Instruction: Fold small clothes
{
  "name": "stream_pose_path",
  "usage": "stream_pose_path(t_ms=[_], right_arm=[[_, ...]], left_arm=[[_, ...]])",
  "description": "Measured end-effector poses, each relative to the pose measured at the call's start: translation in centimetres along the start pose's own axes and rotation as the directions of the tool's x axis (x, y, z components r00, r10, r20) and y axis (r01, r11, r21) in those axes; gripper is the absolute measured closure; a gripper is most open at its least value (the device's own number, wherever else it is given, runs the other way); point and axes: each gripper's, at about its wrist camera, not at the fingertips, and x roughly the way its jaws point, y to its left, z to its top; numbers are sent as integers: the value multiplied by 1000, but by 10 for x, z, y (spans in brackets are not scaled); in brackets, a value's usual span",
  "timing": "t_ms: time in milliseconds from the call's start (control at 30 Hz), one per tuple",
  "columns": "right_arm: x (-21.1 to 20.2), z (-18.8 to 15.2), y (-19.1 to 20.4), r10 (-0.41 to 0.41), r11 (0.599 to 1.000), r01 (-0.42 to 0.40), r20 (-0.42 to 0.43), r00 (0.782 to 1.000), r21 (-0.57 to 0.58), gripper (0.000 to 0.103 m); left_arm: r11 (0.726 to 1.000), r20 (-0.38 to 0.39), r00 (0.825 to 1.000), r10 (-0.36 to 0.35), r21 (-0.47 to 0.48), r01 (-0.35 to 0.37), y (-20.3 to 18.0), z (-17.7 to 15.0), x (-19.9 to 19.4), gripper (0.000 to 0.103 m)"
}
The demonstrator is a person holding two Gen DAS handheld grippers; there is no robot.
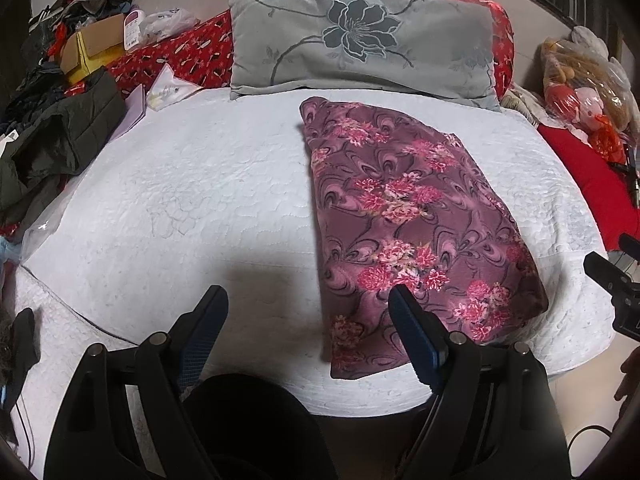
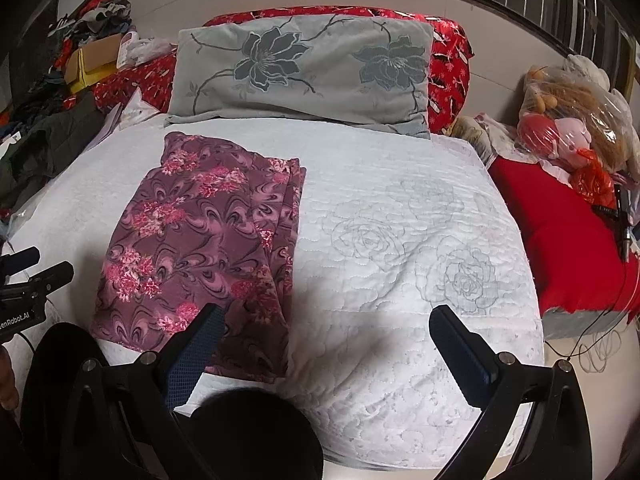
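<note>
Folded floral garment [image 1: 412, 224] laid flat on white quilt [image 1: 180, 200], ahead of both grippers: left gripper [image 1: 308, 300] and right gripper [image 2: 326, 320] held open, nothing gripped.

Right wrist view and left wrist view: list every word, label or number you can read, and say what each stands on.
"enRobot.AI": white print on the left gripper body at the right wrist view's left edge; its start is cut off.
White label beside the cardboard box: red print, too small to read.
Nothing else carries readable text.
</note>
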Motion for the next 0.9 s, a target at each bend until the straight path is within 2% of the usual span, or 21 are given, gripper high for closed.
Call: stream_pose_path(t_ms=[900], right_arm=[[-24, -10, -17, -16, 1000, 16, 65, 998, 14, 0]], left_arm=[[999, 15, 1000, -1, 32, 0, -10, -16, -16, 20]])
